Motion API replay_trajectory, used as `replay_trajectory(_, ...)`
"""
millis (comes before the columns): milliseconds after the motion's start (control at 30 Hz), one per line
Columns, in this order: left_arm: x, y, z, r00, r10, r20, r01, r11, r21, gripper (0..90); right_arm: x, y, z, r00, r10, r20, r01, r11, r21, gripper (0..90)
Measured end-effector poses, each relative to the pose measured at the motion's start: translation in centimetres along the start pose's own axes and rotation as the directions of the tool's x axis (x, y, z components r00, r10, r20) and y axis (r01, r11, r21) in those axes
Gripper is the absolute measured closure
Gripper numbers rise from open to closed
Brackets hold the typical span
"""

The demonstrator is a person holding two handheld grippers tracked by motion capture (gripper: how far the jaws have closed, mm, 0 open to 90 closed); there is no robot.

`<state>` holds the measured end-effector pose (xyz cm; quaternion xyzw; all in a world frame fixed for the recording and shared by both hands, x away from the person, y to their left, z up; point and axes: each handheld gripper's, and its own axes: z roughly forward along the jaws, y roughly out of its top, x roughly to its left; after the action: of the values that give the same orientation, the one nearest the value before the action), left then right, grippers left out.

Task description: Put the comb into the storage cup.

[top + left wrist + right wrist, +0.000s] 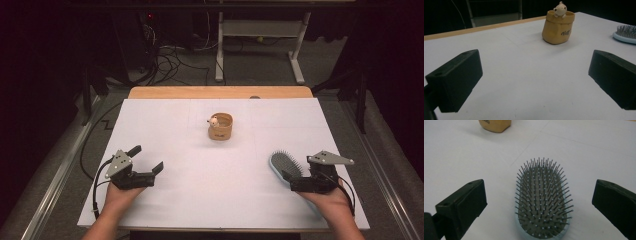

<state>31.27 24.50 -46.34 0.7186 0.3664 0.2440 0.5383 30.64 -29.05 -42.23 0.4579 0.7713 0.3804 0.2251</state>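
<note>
Blue-backed hairbrush: lies between the right gripper's wide-open, empty jaws, long axis pointing away.
Left gripper: open, empty, far left.

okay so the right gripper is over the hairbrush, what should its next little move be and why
Probably lower the right gripper and close it across the light blue oval hairbrush with grey bristles. Its black jaws stand wide open on either side of the brush head, touching nothing, and the brush lies flat, bristles up, on the white table.
</note>
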Motion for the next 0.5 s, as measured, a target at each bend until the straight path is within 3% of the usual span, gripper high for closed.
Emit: replay_trajectory(500,-0.26,-0.29,0.4,0.9989,-0.01,0.046,0.009,0.9993,0.035,0.0,-0.7,-0.11,0.71,0.9999,0.015,0.003,-0.016,0.993,0.114,0.2)
